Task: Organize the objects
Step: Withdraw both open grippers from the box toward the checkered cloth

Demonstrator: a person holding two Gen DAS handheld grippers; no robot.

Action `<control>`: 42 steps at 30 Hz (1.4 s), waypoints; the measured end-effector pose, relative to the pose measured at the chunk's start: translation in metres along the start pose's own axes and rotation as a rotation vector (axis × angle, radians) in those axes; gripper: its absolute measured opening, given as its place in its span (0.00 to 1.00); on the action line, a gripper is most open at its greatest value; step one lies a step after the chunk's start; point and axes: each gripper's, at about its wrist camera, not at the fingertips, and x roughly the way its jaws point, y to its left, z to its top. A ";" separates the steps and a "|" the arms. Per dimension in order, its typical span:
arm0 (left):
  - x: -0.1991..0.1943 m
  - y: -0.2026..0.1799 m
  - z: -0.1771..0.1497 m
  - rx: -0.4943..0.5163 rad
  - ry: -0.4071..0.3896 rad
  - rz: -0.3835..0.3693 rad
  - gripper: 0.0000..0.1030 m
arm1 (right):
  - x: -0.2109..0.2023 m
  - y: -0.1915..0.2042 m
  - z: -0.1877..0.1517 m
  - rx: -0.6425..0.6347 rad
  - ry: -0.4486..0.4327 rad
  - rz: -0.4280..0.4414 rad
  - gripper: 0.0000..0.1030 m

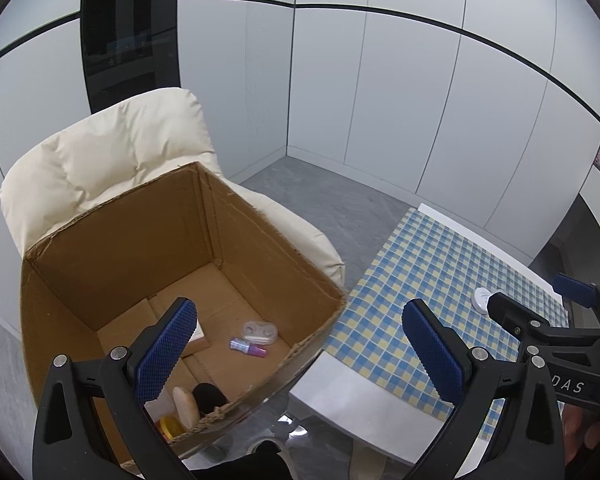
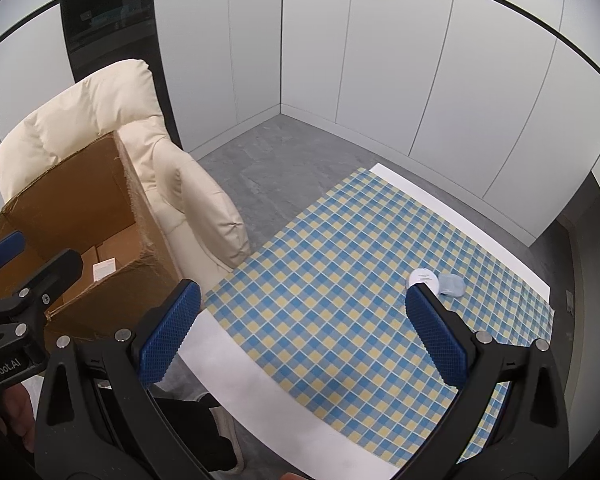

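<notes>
- Cardboard box (image 1: 140,248) on a cream chair (image 1: 112,152), beside the tabletop (image 2: 340,280), already holds a contact lens case (image 1: 260,330), a small purple tube (image 1: 248,347) and other items.
- Two things remain on the checked tabletop: a white round disc (image 2: 422,278) touching a pale blue case (image 2: 452,284).
- Left claw (image 1: 300,356) hangs above the box edge, jaws apart, empty.
- Right claw (image 2: 304,340) over the tabletop, jaws apart, empty; task seems mostly done.

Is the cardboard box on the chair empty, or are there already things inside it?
Not empty. The cardboard box holds a clear lens case and a small purple tube on its floor.
</notes>
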 end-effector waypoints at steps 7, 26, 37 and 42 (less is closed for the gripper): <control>0.004 -0.016 0.002 0.016 0.002 -0.020 1.00 | -0.002 -0.015 -0.004 0.017 0.002 -0.017 1.00; 0.011 -0.067 0.004 0.076 0.009 -0.083 1.00 | -0.011 -0.063 -0.016 0.078 0.008 -0.070 1.00; 0.014 -0.097 0.003 0.113 0.016 -0.118 1.00 | -0.017 -0.094 -0.025 0.122 0.012 -0.105 1.00; 0.016 -0.111 0.003 0.127 0.018 -0.132 1.00 | -0.021 -0.107 -0.029 0.140 0.014 -0.121 1.00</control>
